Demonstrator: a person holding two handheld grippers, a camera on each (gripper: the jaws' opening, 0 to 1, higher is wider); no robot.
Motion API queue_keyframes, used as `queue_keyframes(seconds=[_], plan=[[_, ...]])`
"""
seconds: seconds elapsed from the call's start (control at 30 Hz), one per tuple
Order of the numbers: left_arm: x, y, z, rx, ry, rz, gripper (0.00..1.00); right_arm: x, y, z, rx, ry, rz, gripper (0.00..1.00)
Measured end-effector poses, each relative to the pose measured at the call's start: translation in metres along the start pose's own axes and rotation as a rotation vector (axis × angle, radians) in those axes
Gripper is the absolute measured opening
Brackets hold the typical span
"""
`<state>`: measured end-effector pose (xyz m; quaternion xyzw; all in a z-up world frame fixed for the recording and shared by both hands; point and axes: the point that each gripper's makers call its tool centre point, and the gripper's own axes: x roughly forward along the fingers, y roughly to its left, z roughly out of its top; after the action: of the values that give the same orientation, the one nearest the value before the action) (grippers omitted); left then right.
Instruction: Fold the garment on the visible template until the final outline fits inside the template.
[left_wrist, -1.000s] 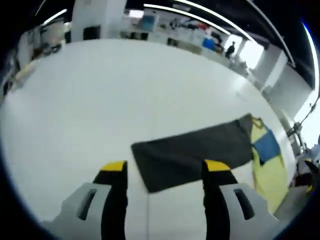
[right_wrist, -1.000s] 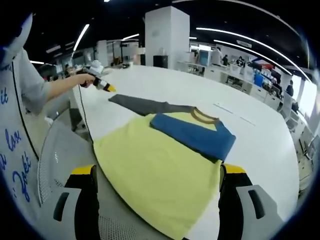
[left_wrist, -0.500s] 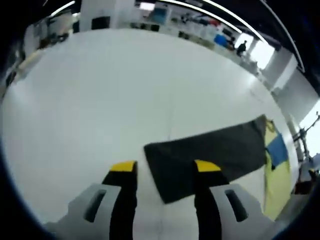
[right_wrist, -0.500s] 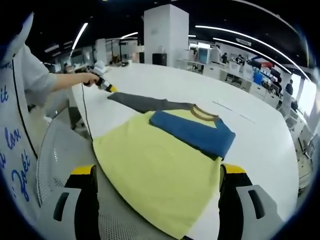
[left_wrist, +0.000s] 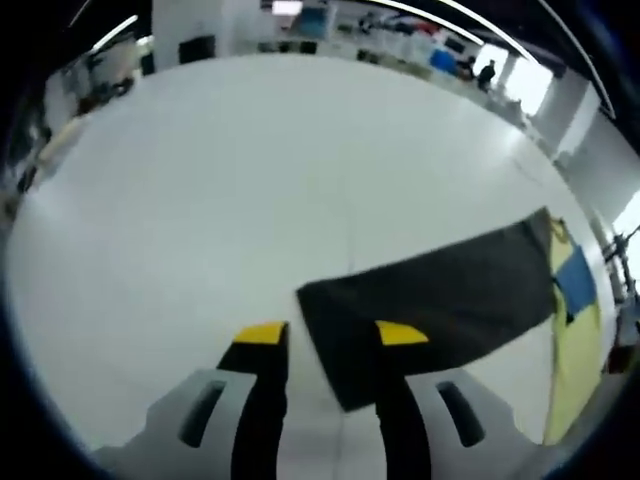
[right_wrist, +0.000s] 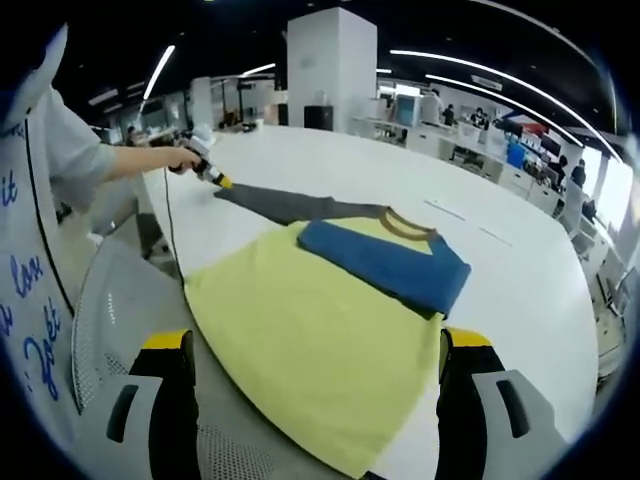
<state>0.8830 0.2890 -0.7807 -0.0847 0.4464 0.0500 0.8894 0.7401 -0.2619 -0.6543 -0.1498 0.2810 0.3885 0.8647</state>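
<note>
Where blue sleeve (right_wrist: 385, 265) folds inward, yellow body (right_wrist: 300, 350) beneath.

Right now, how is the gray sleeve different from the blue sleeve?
The gray sleeve lies stretched straight out on the white table, while the blue sleeve is folded over the yellow shirt body. The left gripper straddles the gray sleeve's end; no gripper is at the blue sleeve. Both belong to the same shirt and lie flat.
</note>
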Motion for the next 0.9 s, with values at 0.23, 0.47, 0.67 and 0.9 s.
queue_keyframes(seconds=[0.23, 0.47, 0.67, 0.9], plan=[[0.0, 0.0, -0.002, 0.074, 0.02, 0.05, 0.26, -0.002, -0.003, -0.003, 0.004, -0.002, -0.01, 1.0], [-0.002, -0.005, -0.003, 0.086, 0.033, 0.059, 0.23, -0.003, -0.004, -0.005, 0.009, -0.002, -0.01, 1.0], [0.0, -0.021, -0.001, 0.114, 0.044, 0.046, 0.0, -0.005, -0.005, -0.004, 0.013, -0.017, -0.01, 1.0], [-0.001, -0.02, -0.002, 0.085, 0.069, 0.08, 0.0, -0.009, -0.006, -0.003, 0.02, -0.035, -0.009, 1.0]])
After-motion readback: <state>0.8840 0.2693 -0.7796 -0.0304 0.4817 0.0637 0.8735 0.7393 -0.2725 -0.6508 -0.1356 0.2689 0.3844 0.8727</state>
